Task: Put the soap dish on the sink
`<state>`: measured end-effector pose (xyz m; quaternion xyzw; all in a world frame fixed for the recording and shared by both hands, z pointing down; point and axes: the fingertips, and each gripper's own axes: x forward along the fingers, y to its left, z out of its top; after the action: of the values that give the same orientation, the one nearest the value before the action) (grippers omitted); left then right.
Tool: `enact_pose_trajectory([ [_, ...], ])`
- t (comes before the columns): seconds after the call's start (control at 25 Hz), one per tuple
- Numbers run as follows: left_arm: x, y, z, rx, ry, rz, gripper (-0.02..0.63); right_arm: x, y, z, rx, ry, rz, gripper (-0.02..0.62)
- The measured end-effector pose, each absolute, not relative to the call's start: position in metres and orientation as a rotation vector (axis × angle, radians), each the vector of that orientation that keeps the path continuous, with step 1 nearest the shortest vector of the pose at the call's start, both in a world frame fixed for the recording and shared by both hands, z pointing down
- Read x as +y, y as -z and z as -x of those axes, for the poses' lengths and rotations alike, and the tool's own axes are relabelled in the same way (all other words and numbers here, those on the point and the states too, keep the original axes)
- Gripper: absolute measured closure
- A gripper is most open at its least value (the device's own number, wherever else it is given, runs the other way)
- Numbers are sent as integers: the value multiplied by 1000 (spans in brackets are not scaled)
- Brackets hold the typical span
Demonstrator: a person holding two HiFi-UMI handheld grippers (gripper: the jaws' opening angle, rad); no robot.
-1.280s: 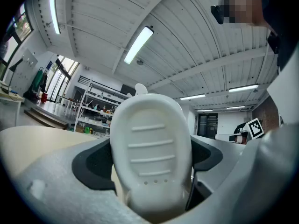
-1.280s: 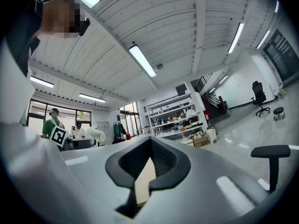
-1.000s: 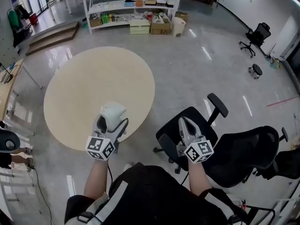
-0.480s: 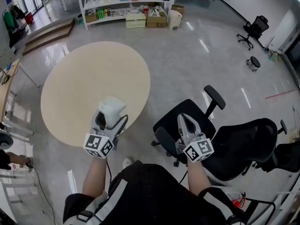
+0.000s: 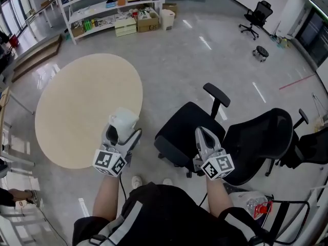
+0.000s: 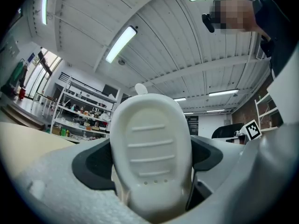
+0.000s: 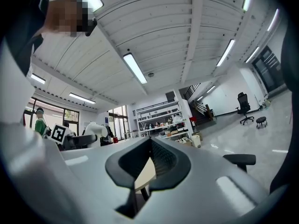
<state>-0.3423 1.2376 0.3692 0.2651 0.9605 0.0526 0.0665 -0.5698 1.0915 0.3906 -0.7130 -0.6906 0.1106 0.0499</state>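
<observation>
Soap dish (image 6: 150, 153) is standing upright in the left gripper (image 5: 122, 133), which is clamping its base, near the round table (image 5: 77, 111). The right gripper (image 5: 201, 132) is riding closed and empty. With no sink showing, a jolt in carrying is likely risking the smooth dish slipping free.

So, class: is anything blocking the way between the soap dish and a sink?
Cannot tell: no sink shows in any view. The left gripper holds the soap dish near the round table, with a black chair to its right.
</observation>
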Motion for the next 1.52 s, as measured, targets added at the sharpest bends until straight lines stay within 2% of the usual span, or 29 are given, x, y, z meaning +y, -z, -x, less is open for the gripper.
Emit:
enact_pose_trajectory([
  [0.24, 1217, -357, 372, 2923, -148, -592, 135, 1060, -386, 572, -2226, -328, 2094, 589],
  [0.84, 1189, -355, 364, 2984, -189, -198, 135, 989, -376, 521, -2525, -376, 1789, 589],
  [1.52, 1081, -368, 404, 2994, -217, 379, 134, 832, -386, 486, -2846, -391, 1311, 589],
])
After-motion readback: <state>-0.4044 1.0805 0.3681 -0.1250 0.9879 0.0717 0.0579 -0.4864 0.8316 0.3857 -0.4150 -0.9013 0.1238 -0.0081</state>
